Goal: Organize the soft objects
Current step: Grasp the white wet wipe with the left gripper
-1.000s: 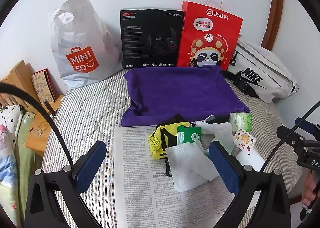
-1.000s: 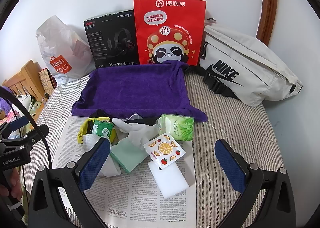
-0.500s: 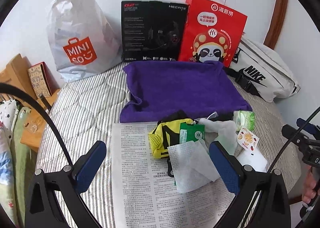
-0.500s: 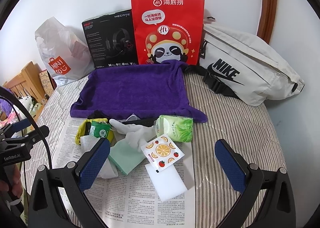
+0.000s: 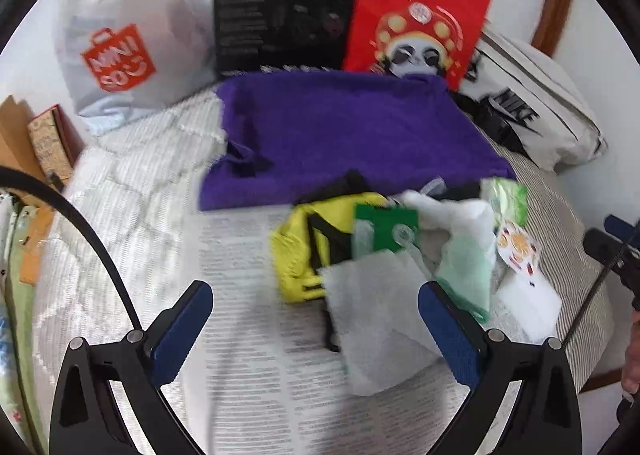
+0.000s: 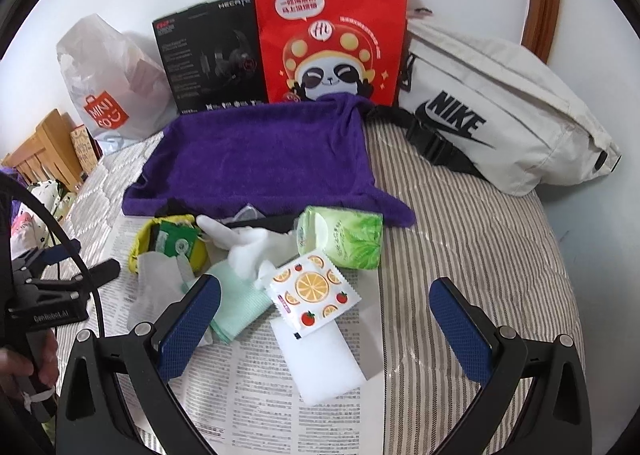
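A pile of soft items lies on a newspaper (image 6: 256, 387) on the striped bed, in front of a purple towel (image 6: 260, 159). It holds a yellow mesh pouch (image 5: 296, 255), a green sachet (image 5: 384, 227), a white wipe (image 5: 376, 319), a white glove (image 6: 244, 247), a mint cloth (image 6: 236, 307), a green tissue pack (image 6: 344, 235), a fruit-print packet (image 6: 312, 291) and a white sponge (image 6: 324, 363). My left gripper (image 5: 316, 331) is open above the wipe. My right gripper (image 6: 324, 327) is open above the packet and sponge.
Against the wall stand a white MINISO bag (image 5: 116, 55), a black headset box (image 6: 212, 59), a red panda paper bag (image 6: 332, 31) and a white Nike waist bag (image 6: 500, 115). Wooden furniture (image 6: 40, 147) sits off the bed's left edge.
Both grippers have moved forward and down toward the pile, which looks larger now. The left view is blurred by motion. Nothing has been gripped.
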Demonstrator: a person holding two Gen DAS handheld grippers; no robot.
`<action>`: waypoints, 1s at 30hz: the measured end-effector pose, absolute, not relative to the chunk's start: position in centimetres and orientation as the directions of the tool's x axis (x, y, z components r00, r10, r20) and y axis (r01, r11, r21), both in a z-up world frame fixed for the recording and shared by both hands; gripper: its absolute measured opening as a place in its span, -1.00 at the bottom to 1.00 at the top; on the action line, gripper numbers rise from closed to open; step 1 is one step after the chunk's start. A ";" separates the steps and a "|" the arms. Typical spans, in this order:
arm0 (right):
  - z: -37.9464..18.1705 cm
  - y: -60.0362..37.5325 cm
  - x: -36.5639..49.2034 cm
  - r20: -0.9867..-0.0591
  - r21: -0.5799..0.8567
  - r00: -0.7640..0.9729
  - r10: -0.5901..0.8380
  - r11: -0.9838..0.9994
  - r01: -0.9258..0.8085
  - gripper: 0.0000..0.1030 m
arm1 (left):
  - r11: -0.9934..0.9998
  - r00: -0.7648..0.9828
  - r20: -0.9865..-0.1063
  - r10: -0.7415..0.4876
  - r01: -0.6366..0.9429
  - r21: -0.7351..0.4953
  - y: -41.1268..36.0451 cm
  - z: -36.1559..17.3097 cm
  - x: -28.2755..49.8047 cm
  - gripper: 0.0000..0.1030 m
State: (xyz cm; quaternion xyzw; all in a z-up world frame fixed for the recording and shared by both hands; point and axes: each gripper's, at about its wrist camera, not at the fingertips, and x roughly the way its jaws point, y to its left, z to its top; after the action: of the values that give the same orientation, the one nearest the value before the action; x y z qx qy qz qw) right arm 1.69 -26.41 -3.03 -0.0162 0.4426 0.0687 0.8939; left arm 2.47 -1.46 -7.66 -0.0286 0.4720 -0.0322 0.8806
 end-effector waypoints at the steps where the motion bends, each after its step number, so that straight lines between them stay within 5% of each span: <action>1: -3.3 -26.5 1.8 -0.797 0.032 0.594 0.107 0.990 -0.136 0.99 | 0.995 0.545 -0.833 -0.097 0.044 -0.087 -2.1 -8.2 2.6 1.00; 10: -6.0 -28.6 2.0 -0.832 0.030 0.549 0.080 0.995 -0.098 0.99 | 0.993 0.473 -0.876 -0.094 0.102 -0.052 -6.1 -12.1 2.8 1.00; 18: -7.1 -29.8 1.7 -0.846 0.033 0.529 0.070 0.996 -0.078 0.99 | 0.994 0.503 -0.858 -0.103 0.085 -0.070 -5.8 -12.5 2.2 -0.11; 30: -8.4 -30.0 1.1 -0.853 0.035 0.516 0.073 0.996 -0.082 0.99 | 0.993 0.522 -0.845 -0.116 0.082 -0.086 -1.2 -11.3 0.6 -0.09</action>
State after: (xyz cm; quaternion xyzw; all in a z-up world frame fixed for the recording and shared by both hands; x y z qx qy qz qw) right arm 1.06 -30.00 -8.44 -0.0050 0.4898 0.0445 0.8707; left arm 0.56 -1.17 -11.29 -0.0177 0.4857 -0.0566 0.8721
